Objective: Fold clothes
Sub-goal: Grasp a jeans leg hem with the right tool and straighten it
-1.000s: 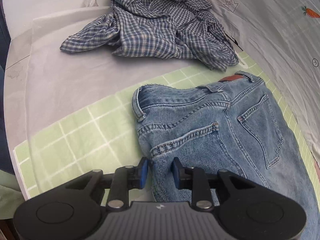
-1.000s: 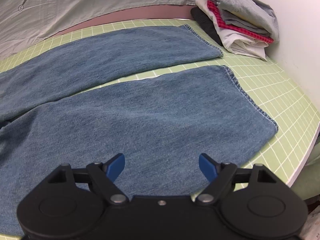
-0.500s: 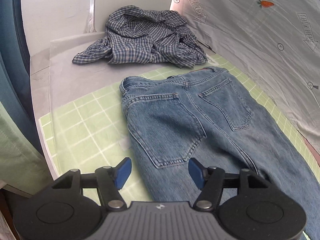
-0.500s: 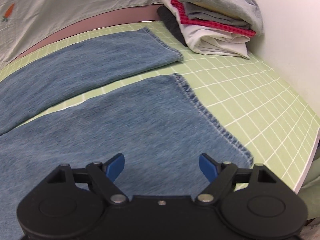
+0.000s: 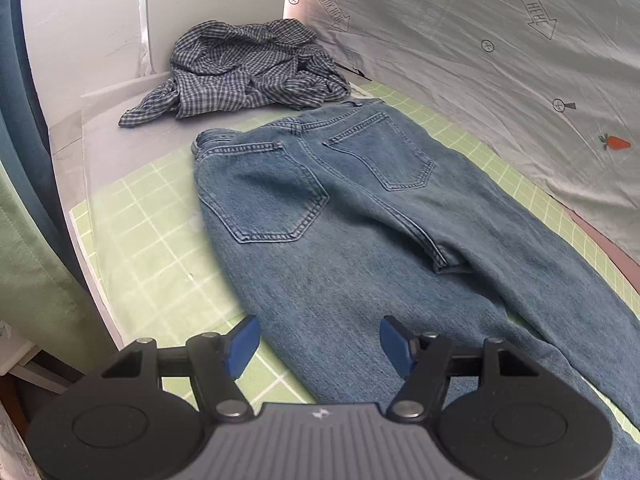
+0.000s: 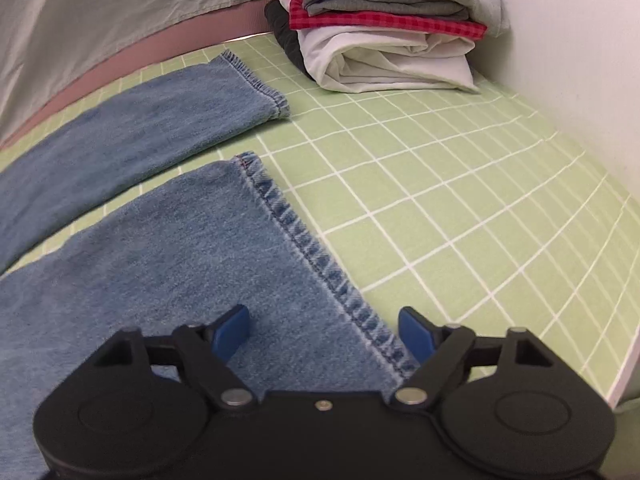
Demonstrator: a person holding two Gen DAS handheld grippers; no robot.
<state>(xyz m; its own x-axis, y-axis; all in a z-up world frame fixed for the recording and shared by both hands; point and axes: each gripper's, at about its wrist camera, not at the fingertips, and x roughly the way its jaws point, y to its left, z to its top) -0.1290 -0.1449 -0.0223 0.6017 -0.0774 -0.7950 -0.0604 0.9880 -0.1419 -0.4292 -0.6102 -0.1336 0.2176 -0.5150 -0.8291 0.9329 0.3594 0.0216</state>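
Left wrist: we see the jeans (image 5: pixel 352 216) flat on the green grid mat (image 5: pixel 152 240) on the desk, back pockets up, a crumpled plaid shirt (image 5: pixel 248 72) beyond the waistband. Left gripper (image 5: pixel 318 344) spread over the near thigh edge, holding nothing. Right wrist: right gripper (image 6: pixel 324 330) straddles the near leg's hem (image 6: pixel 312 256), jaws closing, pads not yet pinching. Folded stack (image 6: pixel 384 28) sits at the far corner.

Both views are evenly and softly lit, bright without glare, with only faint shadows under the jeans (image 5: pixel 360 240) and the stack of folded clothes (image 6: pixel 384 40). Fisheye distortion bends the green grid mat (image 6: pixel 460 208) lines toward dark, vignetted corners. Focus is fairly sharp throughout.
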